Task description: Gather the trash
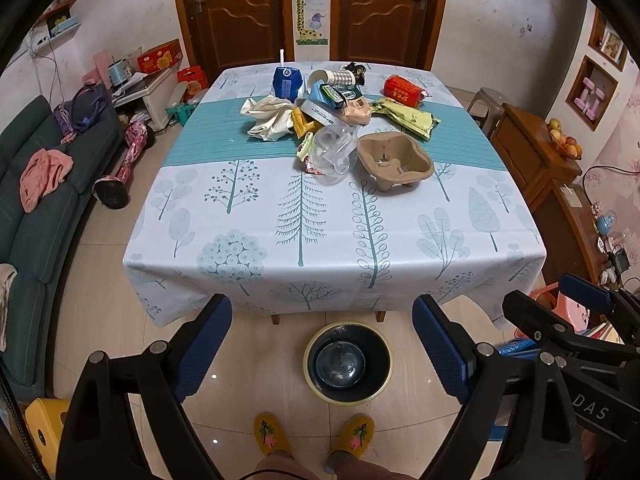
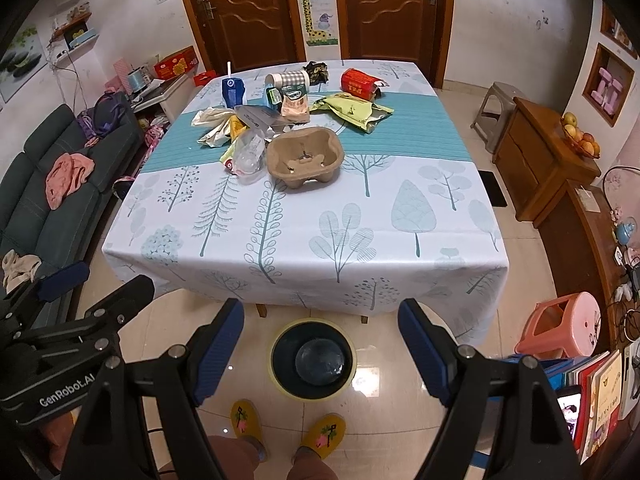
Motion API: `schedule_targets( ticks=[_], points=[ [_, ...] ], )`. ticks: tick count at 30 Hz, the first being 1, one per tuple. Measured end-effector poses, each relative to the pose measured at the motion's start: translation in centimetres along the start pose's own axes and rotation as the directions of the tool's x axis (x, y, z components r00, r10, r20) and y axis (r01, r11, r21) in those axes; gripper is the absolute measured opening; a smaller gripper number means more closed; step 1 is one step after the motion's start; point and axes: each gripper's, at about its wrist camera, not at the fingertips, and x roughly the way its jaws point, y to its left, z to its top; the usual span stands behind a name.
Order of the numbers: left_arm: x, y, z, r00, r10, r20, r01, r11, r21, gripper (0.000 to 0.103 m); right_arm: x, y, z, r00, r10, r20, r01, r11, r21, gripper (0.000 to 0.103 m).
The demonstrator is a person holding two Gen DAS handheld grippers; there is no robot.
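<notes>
Square table (image 1: pixel 240 216) w/ a tree-print cloth and a teal band across it, set in a living room: two brown doors (image 1: pixel 236 8) behind, dark sofa (image 1: pixel 36 200) w/ pink clothes at one side, wooden cabinet (image 1: pixel 532 148) w/ a fruit bowl at the other.

Trash is piled on the teal band, well beyond both sets of fingertips: cardboard cup carrier (image 1: pixel 394 164) nearest, clear plastic bag (image 1: pixel 336 152) touching it, crumpled cream paper (image 1: pixel 270 116), blue carton (image 1: pixel 286 82) w/ a straw, tipped paper cup (image 1: pixel 336 78), red packet (image 1: pixel 404 90), green wrapper (image 1: pixel 408 118). Pile untouched.

Trash bin (image 1: pixel 347 362) sits on the tiled floor by the near table edge; seen btwn the fingers of each gripper, below them. Person's feet in yellow slippers (image 1: pixel 314 432) just behind it.

Left gripper (image 1: pixel 322 352) held short of the table, tilted down, fingers spread wide, nothing btwn the blue pads. Right gripper (image 2: pixel 320 354) beside it, same downward tilt, fingers also wide apart and empty. The two grippers are close, side by side, not touching.
</notes>
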Motion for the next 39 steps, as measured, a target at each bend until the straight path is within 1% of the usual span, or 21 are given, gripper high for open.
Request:
schedule_targets(
  ticks=[16,28,39],
  points=[
    [0.1,0.0,0.1,1.000,0.000,-0.003,0.000,1.000,-0.001,0.091,0.1,0.2,0.1,1.000,0.007,0.000,-0.007,1.000,0.002,0.080],
    [0.2,0.4,-0.2,1.000,0.002,-0.002,-0.002,1.000,-0.007,0.091,0.3,0.4,0.7,0.999,0.035,0.008,-0.035,0.999,-0.005,0.080],
    [0.7,0.6,0.8,1.000,0.014,-0.005,-0.014,1.000,-0.022,0.091,0.7,0.4,1.3,0.999,0.043,0.013,-0.042,0.999,-0.016,0.080]
  ],
)
